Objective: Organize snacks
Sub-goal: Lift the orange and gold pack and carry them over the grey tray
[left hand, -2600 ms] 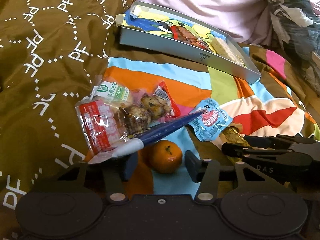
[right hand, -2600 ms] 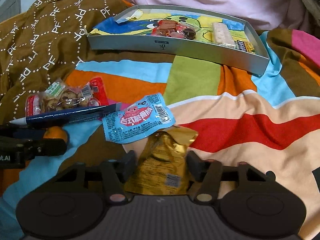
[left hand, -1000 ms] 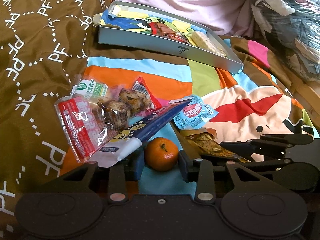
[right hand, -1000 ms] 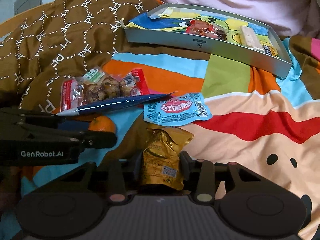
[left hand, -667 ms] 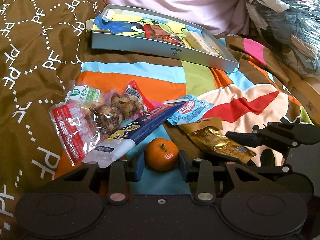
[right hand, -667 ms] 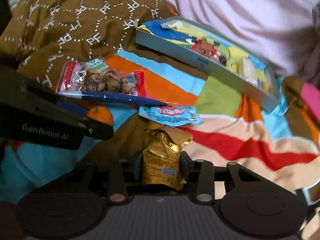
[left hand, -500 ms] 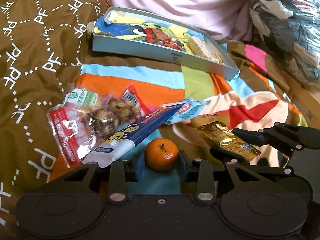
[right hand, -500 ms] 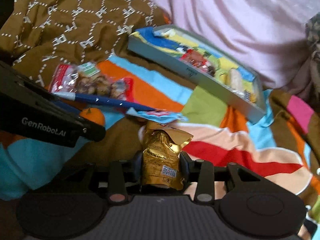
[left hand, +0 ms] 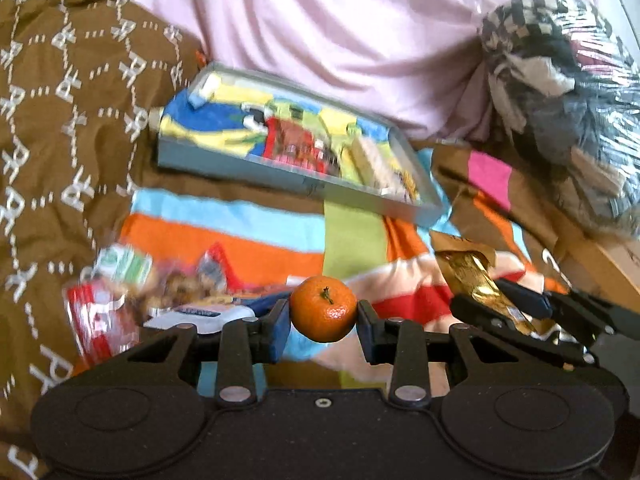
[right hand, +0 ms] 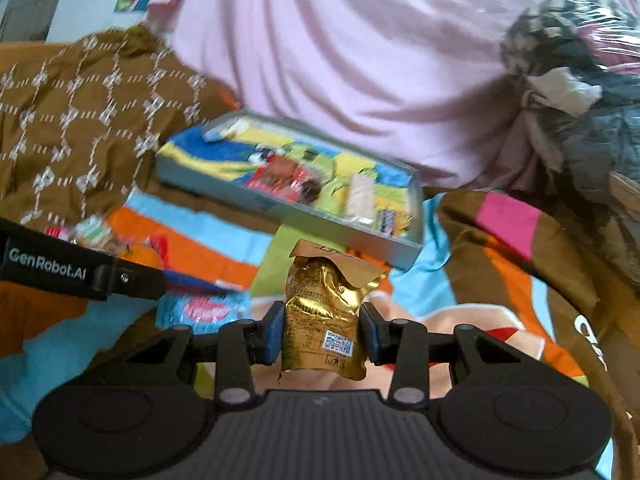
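My left gripper point(left hand: 323, 312) is shut on a small orange mandarin point(left hand: 323, 309) and holds it above the bedspread. My right gripper point(right hand: 320, 330) is shut on a gold foil snack packet point(right hand: 322, 320), also lifted; the packet shows at the right of the left wrist view point(left hand: 476, 280). A grey tray point(left hand: 280, 178) with a cartoon liner and several snacks lies ahead of both, also in the right wrist view point(right hand: 256, 200). Loose snacks stay on the bedspread: a red and clear bag point(left hand: 104, 304), a blue and white packet point(left hand: 208, 312), a light blue packet point(right hand: 204, 308).
A brown patterned quilt point(left hand: 60, 140) rises at the left. A pink pillow point(left hand: 340, 32) lies behind the tray. A bundle of clothes in clear plastic point(left hand: 560, 92) sits at the right. The left gripper's arm point(right hand: 72, 270) crosses the left of the right wrist view.
Both grippers have lifted off the bedspread with their loads and moved toward the tray. The mandarin and the gold packet are now in the air.
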